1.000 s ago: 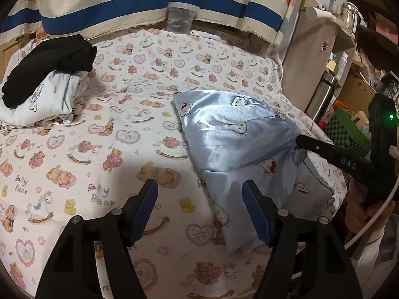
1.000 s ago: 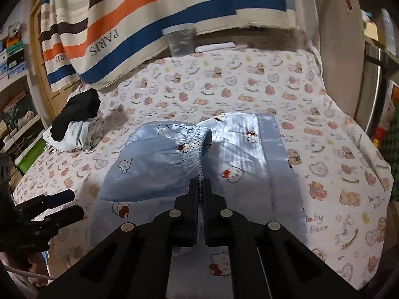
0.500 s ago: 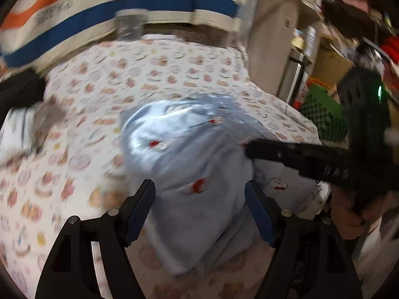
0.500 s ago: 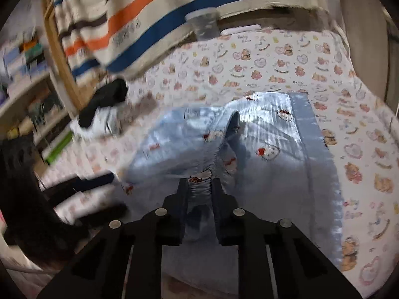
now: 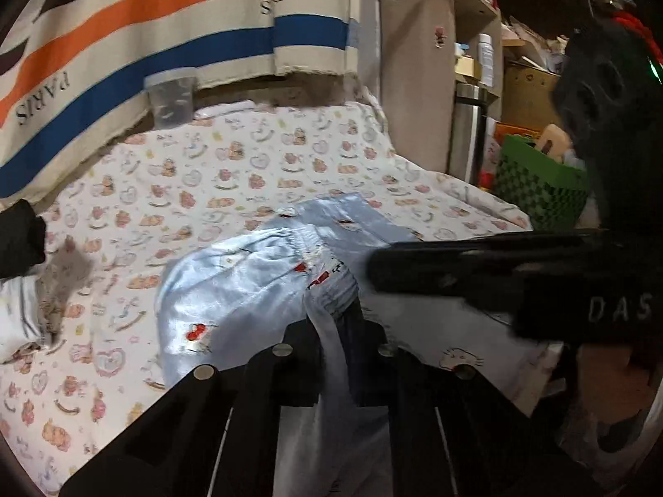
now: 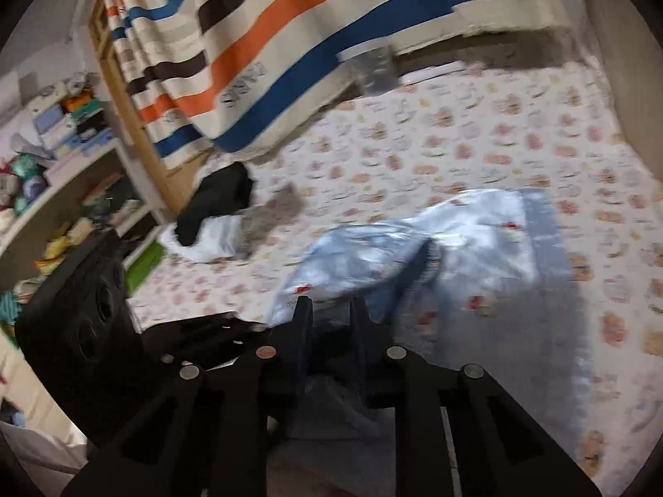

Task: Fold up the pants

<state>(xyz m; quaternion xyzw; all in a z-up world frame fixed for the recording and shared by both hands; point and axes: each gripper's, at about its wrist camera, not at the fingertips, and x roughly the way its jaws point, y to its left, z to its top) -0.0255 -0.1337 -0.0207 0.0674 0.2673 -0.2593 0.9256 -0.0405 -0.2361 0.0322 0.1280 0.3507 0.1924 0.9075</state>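
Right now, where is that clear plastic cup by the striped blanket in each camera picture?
Left wrist view: clear plastic cup upper left, at the bed's far edge under the striped blanket.
Right wrist view: cup blurred, top, right of centre.
Shared landmark: the blanket's blue stripe, just above it.

"PARIS" is printed on the striped cloth (image 5: 124,41), and "DAS" on the right gripper (image 5: 375,275)

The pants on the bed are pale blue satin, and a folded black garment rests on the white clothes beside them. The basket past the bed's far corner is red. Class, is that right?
Not quite: the basket is green, as the left wrist view shows. The rest holds: the pants are pale blue satin, and the black garment rests on the white clothes.
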